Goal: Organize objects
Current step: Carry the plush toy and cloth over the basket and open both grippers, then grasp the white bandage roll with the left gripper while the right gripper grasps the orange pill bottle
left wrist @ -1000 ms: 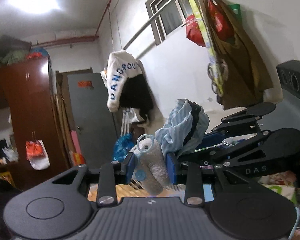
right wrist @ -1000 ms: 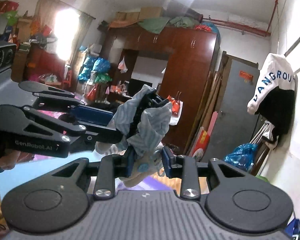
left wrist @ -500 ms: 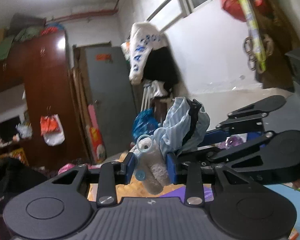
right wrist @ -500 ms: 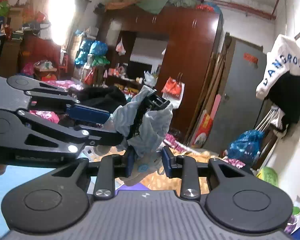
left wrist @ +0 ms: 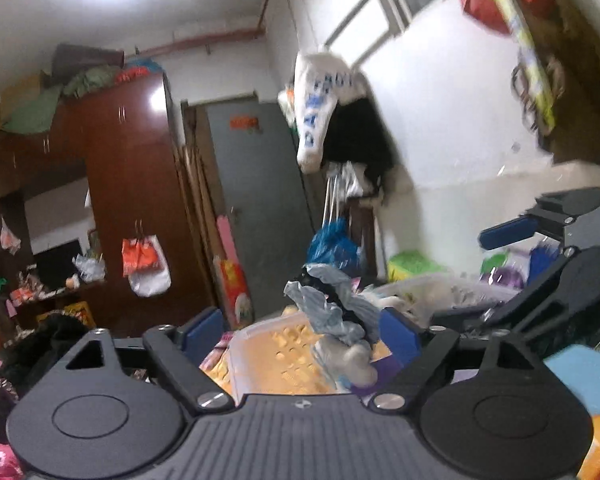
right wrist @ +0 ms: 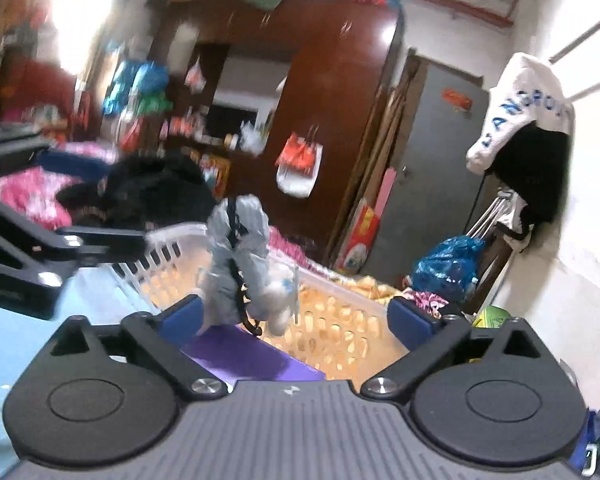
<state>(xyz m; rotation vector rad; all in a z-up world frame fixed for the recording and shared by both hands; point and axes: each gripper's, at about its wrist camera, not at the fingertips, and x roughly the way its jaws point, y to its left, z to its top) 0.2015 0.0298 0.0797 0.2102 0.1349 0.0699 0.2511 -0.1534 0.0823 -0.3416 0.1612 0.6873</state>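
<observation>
A small plush toy dressed in a light blue striped cloth with a black strap [left wrist: 332, 320] hangs free between the jaws of my left gripper [left wrist: 298, 334], which is open. It also shows in the right wrist view [right wrist: 240, 256], in mid-air over a white slatted basket [right wrist: 168, 248] with an orange floor. My right gripper [right wrist: 294, 314] is open too, with the toy just ahead of its left finger [right wrist: 182, 314]. Neither gripper holds the toy. The basket shows in the left wrist view [left wrist: 260, 330] under the toy.
A purple sheet [right wrist: 248, 354] lies in front of the basket on a light blue surface [right wrist: 16, 336]. A brown wardrobe [left wrist: 128, 184], a grey door [left wrist: 256, 200] and hung clothes [left wrist: 328, 112] stand behind. A clear tub of things [left wrist: 440, 292] sits at right.
Both grippers have opened and let go of the plush toy. It has dropped away from the jaws toward the basket. Both cameras have tilted down.
</observation>
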